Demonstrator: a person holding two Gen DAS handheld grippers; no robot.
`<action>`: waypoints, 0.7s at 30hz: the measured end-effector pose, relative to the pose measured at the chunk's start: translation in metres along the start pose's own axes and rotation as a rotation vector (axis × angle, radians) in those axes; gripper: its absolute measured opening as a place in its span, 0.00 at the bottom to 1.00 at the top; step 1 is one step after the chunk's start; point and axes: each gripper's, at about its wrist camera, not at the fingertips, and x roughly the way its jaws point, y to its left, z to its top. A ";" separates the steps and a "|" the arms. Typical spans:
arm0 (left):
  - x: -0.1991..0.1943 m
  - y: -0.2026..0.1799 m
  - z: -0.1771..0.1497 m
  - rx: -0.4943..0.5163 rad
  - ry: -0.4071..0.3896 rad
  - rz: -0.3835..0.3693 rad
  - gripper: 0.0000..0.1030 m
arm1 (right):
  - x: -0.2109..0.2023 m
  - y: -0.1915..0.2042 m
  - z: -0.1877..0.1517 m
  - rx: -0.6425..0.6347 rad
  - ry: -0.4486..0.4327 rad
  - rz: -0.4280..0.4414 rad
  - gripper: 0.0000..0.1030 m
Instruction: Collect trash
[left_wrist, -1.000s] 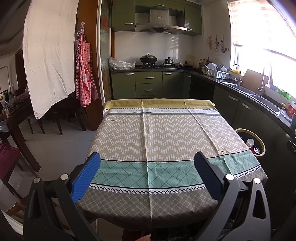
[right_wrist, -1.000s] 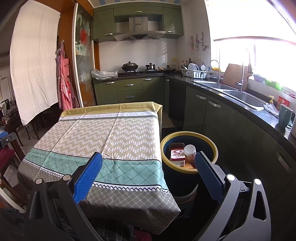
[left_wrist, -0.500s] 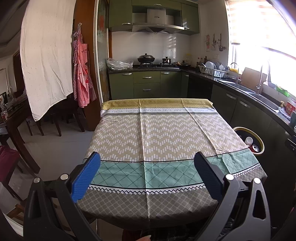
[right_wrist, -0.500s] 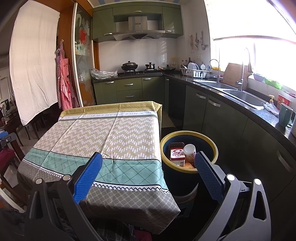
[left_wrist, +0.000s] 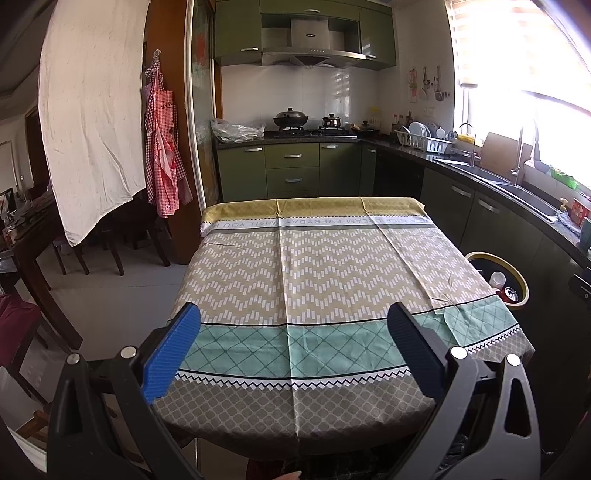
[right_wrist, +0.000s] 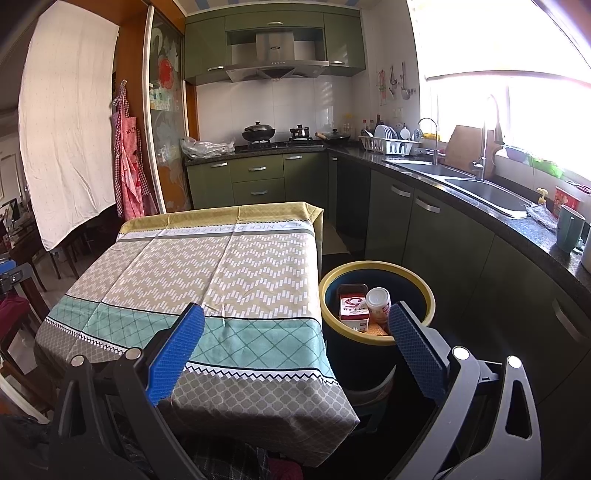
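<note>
A dark blue trash bin with a yellow rim (right_wrist: 376, 266) stands on the floor right of the table. Inside it lie a red-and-white carton (right_wrist: 354, 308) and a white cup (right_wrist: 378, 302). In the left wrist view the same bin (left_wrist: 517, 273) shows past the table's right edge. The table wears a patterned cloth (left_wrist: 314, 280) with nothing on it. My left gripper (left_wrist: 293, 345) is open above the table's near edge, holding nothing. My right gripper (right_wrist: 295, 345) is open too, over the table's near right corner, its right finger in front of the bin.
Green kitchen cabinets with a dark counter (right_wrist: 480, 206) run along the back and right, with a sink, a dish rack (right_wrist: 391, 146) and a stove with pots. A white sheet (left_wrist: 92, 110) and a red apron (left_wrist: 164, 147) hang at left. Dark chairs and a wooden table stand far left.
The left wrist view has risen and tilted a little, so the table sits lower in frame. The right gripper has barely moved. Both grippers stay open.
</note>
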 end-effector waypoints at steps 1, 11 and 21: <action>0.000 0.000 0.000 0.001 -0.003 0.000 0.93 | 0.000 0.000 0.000 0.000 0.000 0.000 0.95; -0.001 -0.001 0.001 0.004 -0.007 -0.006 0.93 | 0.000 -0.001 0.000 0.002 0.005 0.000 0.95; 0.002 -0.003 0.002 0.011 0.007 -0.010 0.94 | 0.004 -0.001 0.000 0.003 0.014 0.000 0.95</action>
